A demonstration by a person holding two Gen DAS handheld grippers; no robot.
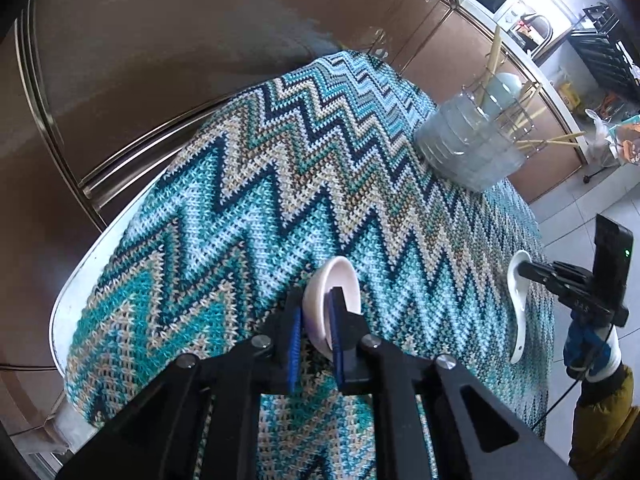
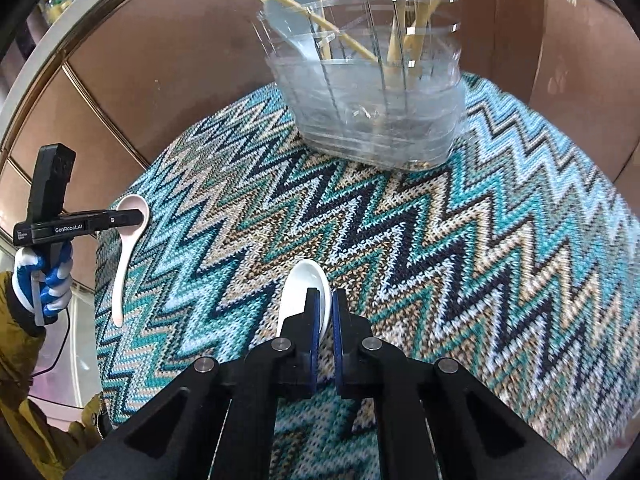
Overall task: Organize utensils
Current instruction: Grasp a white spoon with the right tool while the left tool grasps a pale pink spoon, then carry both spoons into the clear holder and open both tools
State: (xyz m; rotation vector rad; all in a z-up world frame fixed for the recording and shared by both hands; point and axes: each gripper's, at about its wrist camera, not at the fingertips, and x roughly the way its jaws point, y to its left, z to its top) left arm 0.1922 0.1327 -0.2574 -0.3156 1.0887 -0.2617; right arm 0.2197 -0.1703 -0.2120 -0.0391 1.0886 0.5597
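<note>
Black jaws with blue pads fill the bottom of both wrist views. In the left wrist view, the left gripper [image 1: 316, 332] is nearly closed, its pads pinching the wall of a pale pink spoon [image 1: 334, 296] at its bowl, low in the centre of the frame. In the right wrist view, the right gripper [image 2: 326, 320] is closed almost fully on the rim of a white spoon [image 2: 300, 292], again low and central. Each view also shows the other gripper: at the right edge of the left view, at the left edge of the right view, held by a hand in a blue and white glove [image 2: 44, 280] with a mustard sleeve.

Both spoons lie on a zigzag knitted cloth [image 2: 440, 240] in teal, cream and navy that covers the counter. A clear plastic holder [image 2: 380, 112] stands toward the top of the right view, well apart from both spoons. It already contains a light blue spoon [image 2: 288, 12] and several wooden chopsticks [image 2: 420, 20].

Judging by this, the sorting is partly done: two spoons are gripped but not yet carried to the holder.

Whether either spoon has lifted off the cloth is hard to tell. The holder's top is cut off in the right view.
</note>
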